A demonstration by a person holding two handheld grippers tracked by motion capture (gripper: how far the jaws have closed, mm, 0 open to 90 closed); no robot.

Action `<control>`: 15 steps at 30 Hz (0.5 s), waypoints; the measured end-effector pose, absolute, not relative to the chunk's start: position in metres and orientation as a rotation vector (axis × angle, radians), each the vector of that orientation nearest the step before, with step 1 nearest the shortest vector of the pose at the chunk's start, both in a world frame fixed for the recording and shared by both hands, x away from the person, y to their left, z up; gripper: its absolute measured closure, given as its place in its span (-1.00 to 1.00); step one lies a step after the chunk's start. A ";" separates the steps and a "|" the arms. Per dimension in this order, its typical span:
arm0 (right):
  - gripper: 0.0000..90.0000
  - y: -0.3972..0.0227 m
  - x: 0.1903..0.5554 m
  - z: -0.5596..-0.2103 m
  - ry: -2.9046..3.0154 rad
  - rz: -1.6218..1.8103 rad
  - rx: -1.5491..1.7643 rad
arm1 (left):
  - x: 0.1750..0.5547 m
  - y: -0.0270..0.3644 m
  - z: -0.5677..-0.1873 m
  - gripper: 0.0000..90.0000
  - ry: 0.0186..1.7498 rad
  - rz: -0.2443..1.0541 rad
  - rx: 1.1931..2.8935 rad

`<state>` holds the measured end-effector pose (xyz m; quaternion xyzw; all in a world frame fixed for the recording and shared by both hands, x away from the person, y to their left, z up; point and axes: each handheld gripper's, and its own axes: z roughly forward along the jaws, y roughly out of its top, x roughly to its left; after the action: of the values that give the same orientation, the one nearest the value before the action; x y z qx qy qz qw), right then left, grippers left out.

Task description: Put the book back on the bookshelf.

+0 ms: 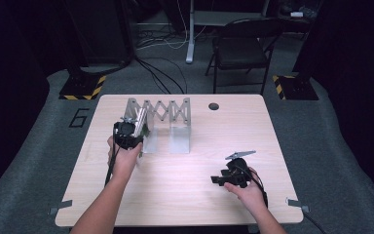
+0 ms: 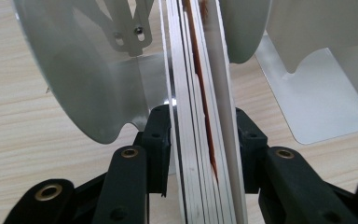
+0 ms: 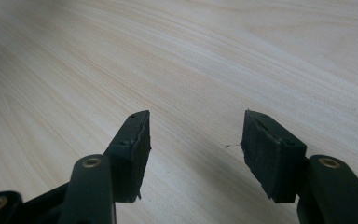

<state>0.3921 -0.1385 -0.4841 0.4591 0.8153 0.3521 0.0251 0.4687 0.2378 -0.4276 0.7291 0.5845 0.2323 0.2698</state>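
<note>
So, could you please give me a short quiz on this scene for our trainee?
1. What stands between the left gripper's jaws?
2. True or false: something lies between the right gripper's jaws.
3. Which gripper is at the rack? A left, B right, C neither.
Key: 1 a book; 2 false; 3 A.

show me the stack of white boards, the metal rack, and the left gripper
stack of white boards point(image 2: 200, 116), left gripper view, edges.
metal rack point(image 1: 179, 139), high view, right plate.
left gripper point(image 2: 203, 135), left gripper view, between its fingers.
</note>
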 end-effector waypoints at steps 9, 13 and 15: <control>-0.07 -0.137 0.392 -0.484 2.531 1.079 1.423 | 0.464 0.243 -0.430 0.22 1.569 0.619 1.966; -0.07 -0.138 0.392 -0.484 2.524 1.087 1.420 | 0.463 0.243 -0.431 0.12 1.575 0.612 1.962; -0.07 -0.137 0.392 -0.484 2.523 1.087 1.431 | 0.463 0.243 -0.431 0.08 1.576 0.620 1.962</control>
<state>0.3921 -0.1374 -0.4842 0.4620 0.8143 0.3508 0.0221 0.4631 0.2429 -0.4310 0.7287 0.5851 0.2303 0.2714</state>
